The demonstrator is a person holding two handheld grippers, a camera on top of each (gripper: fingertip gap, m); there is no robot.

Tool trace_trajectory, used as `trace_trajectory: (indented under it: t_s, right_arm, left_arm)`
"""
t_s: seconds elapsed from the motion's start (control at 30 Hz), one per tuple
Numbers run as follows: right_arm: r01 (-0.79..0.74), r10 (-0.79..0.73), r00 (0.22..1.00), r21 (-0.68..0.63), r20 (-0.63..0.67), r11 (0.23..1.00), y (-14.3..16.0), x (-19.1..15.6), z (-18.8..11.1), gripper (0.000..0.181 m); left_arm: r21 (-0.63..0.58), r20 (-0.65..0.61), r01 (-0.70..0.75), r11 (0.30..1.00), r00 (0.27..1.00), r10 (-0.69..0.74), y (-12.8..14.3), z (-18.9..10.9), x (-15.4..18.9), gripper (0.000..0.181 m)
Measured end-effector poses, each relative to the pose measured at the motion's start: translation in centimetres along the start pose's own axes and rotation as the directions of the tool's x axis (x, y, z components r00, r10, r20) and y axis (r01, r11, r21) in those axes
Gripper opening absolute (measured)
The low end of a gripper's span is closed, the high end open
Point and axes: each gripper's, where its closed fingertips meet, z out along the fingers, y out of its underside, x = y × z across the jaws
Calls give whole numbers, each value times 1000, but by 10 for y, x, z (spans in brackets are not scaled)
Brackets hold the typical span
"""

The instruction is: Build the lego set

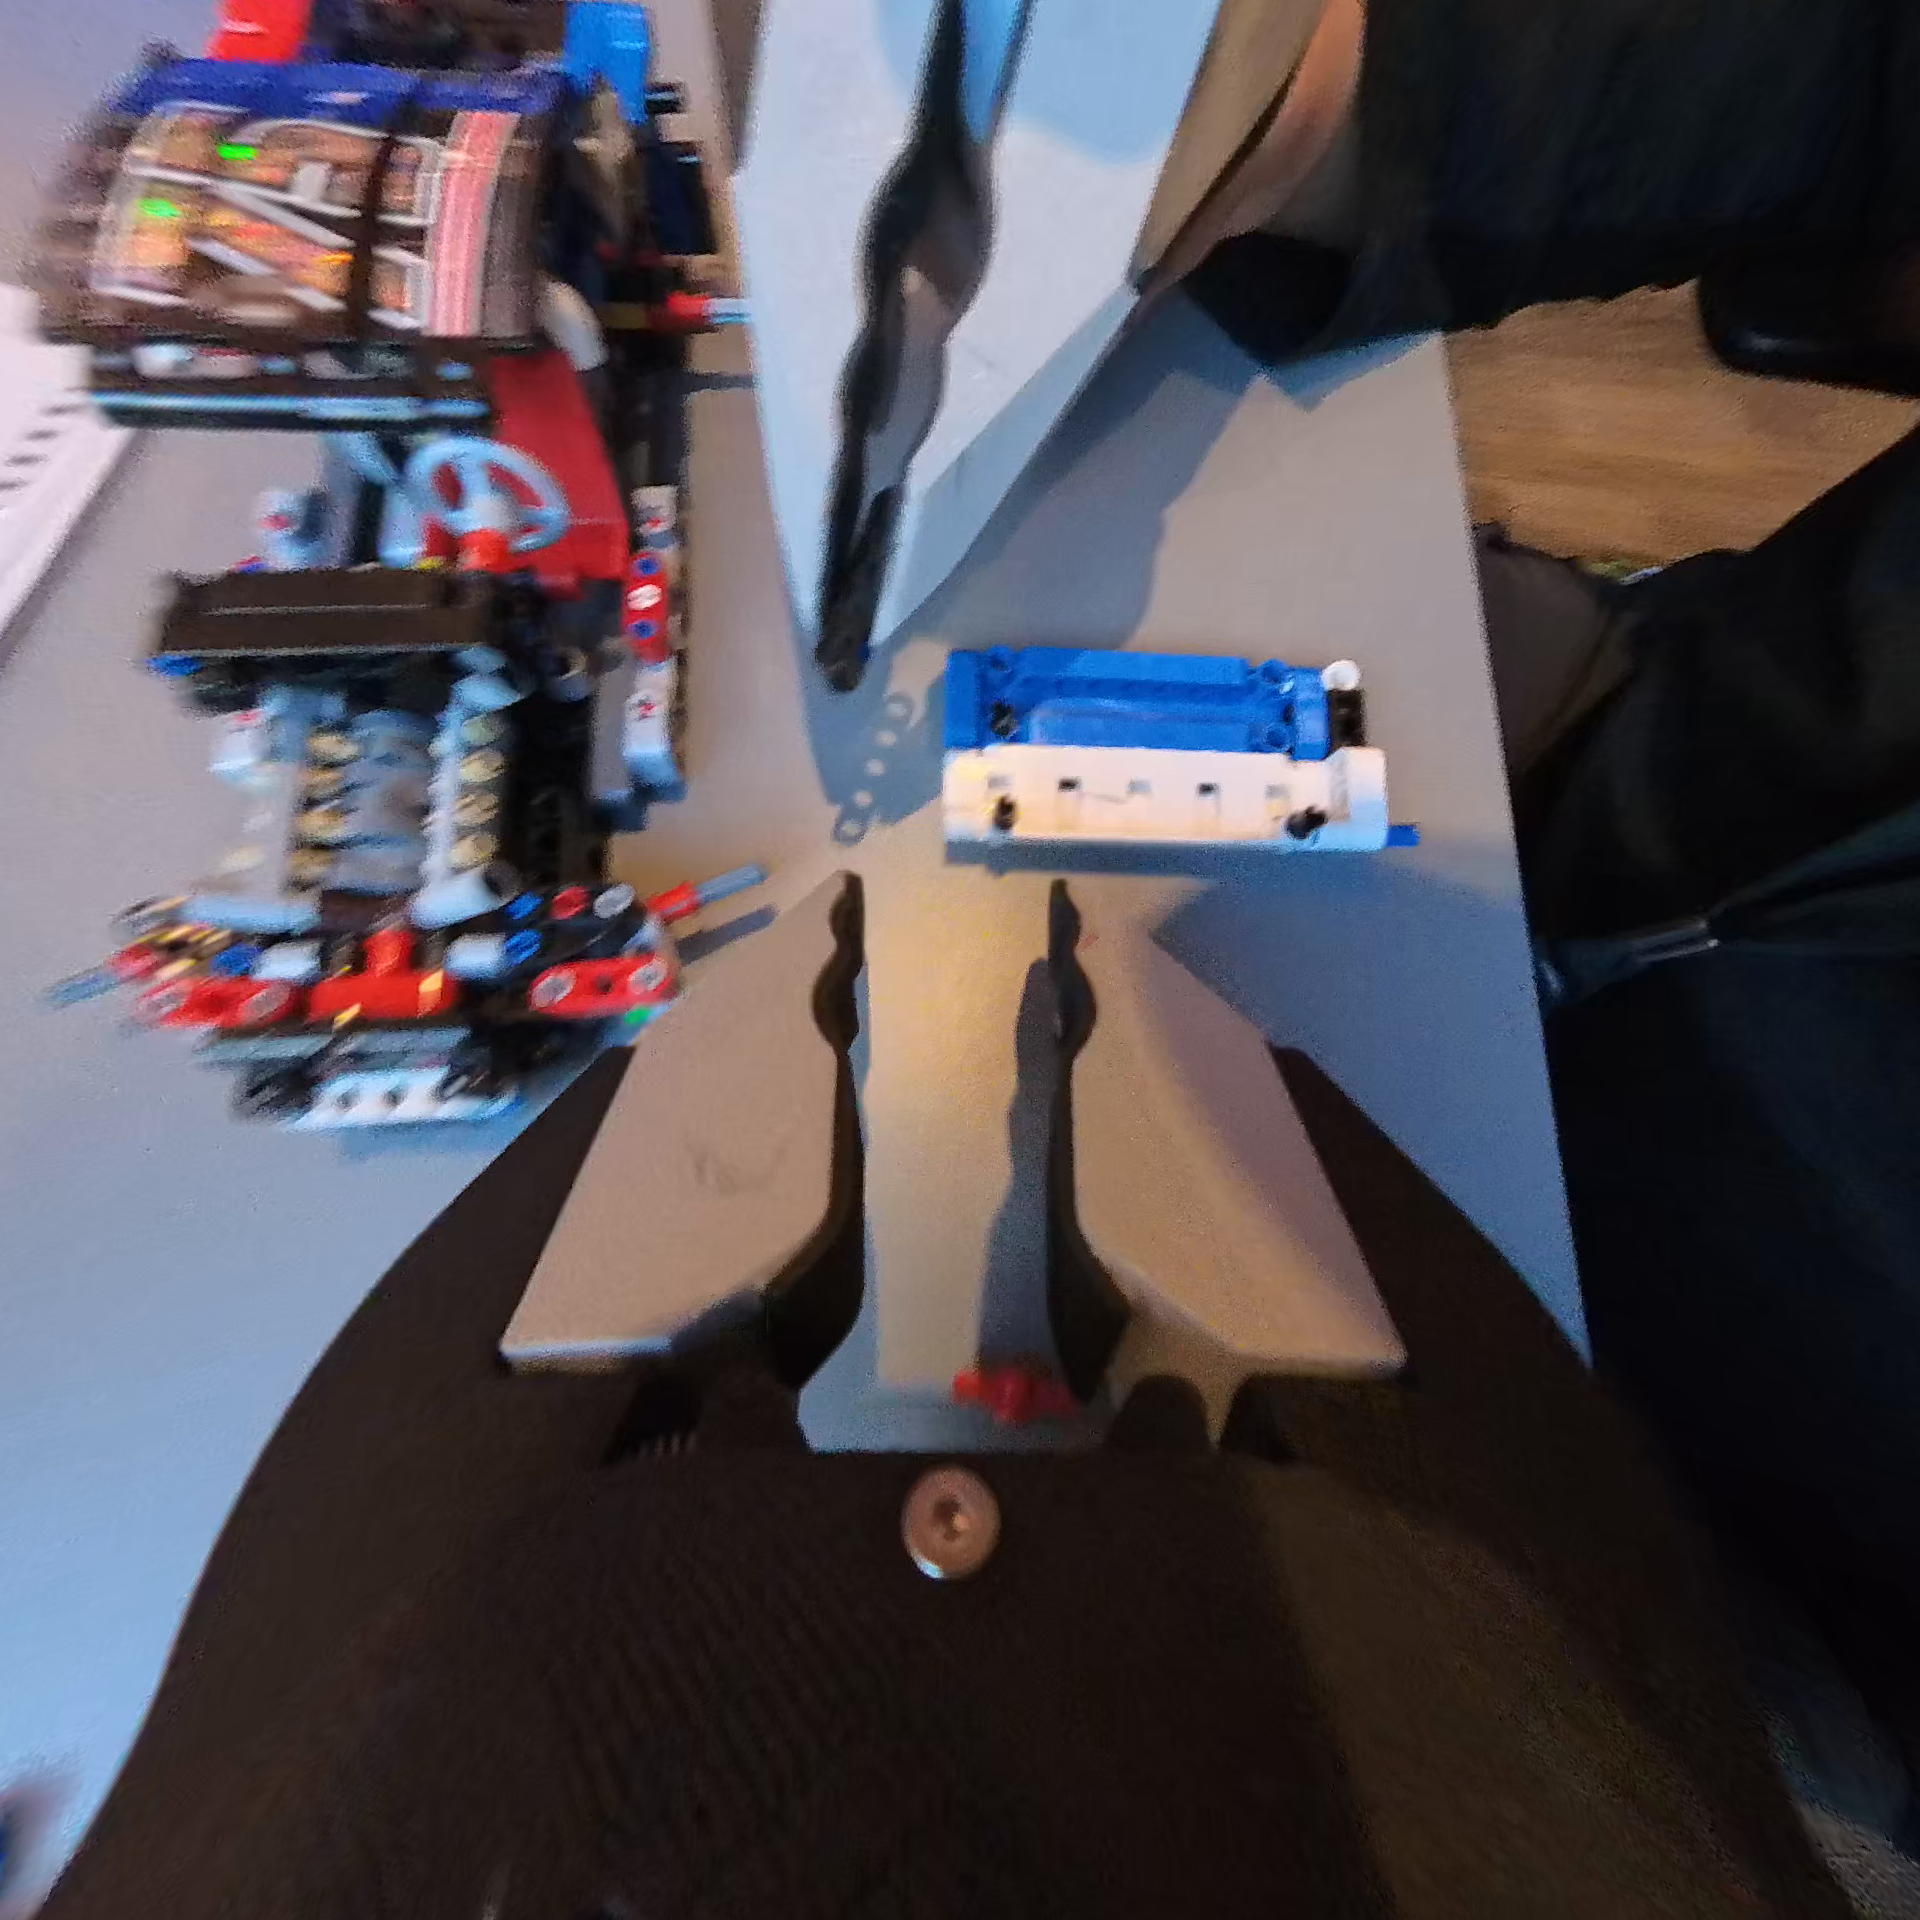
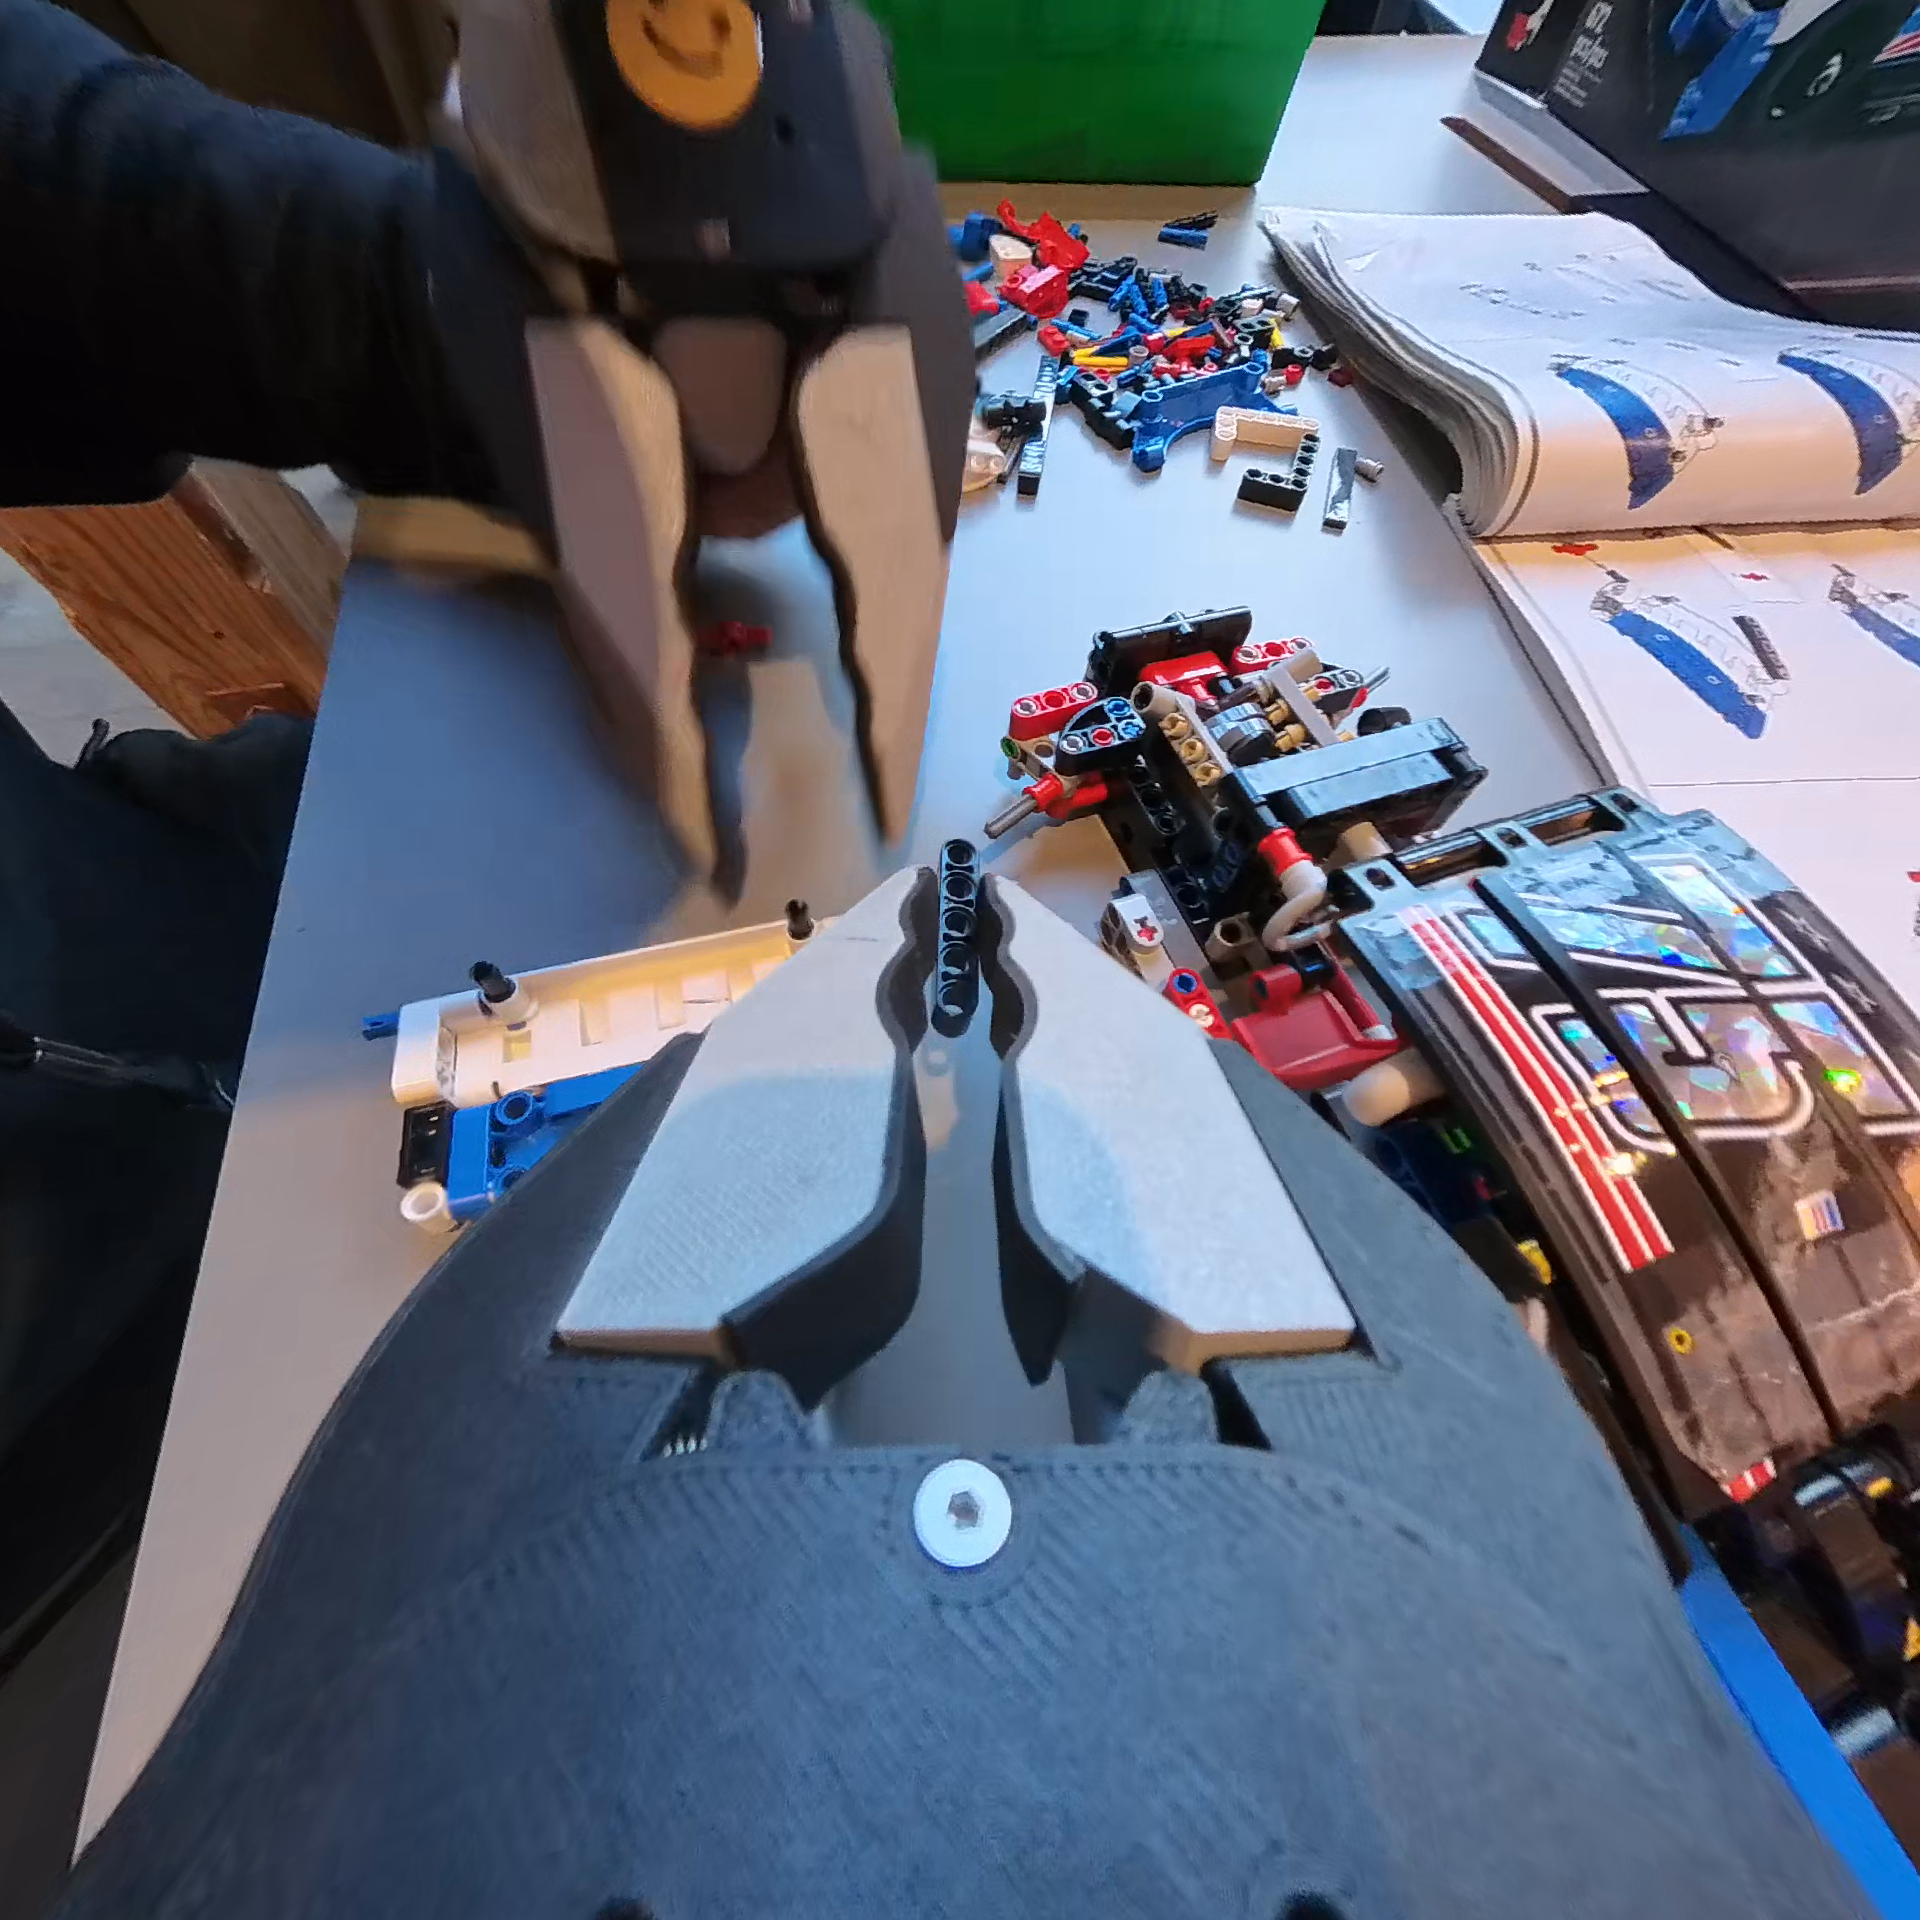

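My right gripper (image 2: 956, 904) is shut on a black holed beam (image 2: 958, 935) and holds it upright above the grey table (image 2: 468, 779). In the left wrist view the right gripper (image 1: 847, 655) hangs just left of a blue and white sub-assembly (image 1: 1164, 758). That sub-assembly (image 2: 561, 1049) lies near the table's edge. My left gripper (image 1: 956, 904) is open and empty, just short of the sub-assembly; it also shows in the right wrist view (image 2: 805, 831). The partly built car (image 2: 1455, 987), black with red stripes and shiny stickers, lies beside it and shows blurred in the left wrist view (image 1: 395, 675).
A small red pin (image 1: 1003, 1392) lies on the table between my left fingers. A pile of loose parts (image 2: 1143, 343), an open instruction booklet (image 2: 1662, 436), a green bin (image 2: 1091, 83) and the set's box (image 2: 1714, 104) stand farther back. The table edge (image 1: 1507, 831) is close by. The gap from one gripper's tips to the other's is roughly 5 cm.
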Motion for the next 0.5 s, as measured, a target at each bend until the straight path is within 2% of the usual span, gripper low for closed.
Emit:
trace_trajectory:
  t_s: [0.1,0.2,0.4,0.5]
  right_arm:
    - [-1,1,1000,12,-4,1000,-2,1,-2,5]
    - [2,-2,1000,15,-6,1000,-3,0,-3,5]
    - [12,-12,1000,20,-6,1000,-4,-1,-4,5]
    - [18,-18,1000,21,-8,1000,-5,-2,-3,5]
  left_arm:
    - [-37,70,17,999,997,-14,4,-34,-11,32]
    - [-99,91,60,993,995,-51,18,-56,-9,32]
    - [-283,132,88,955,990,-52,73,-57,9,31]
    - [-302,143,90,949,989,-49,83,-55,11,32]
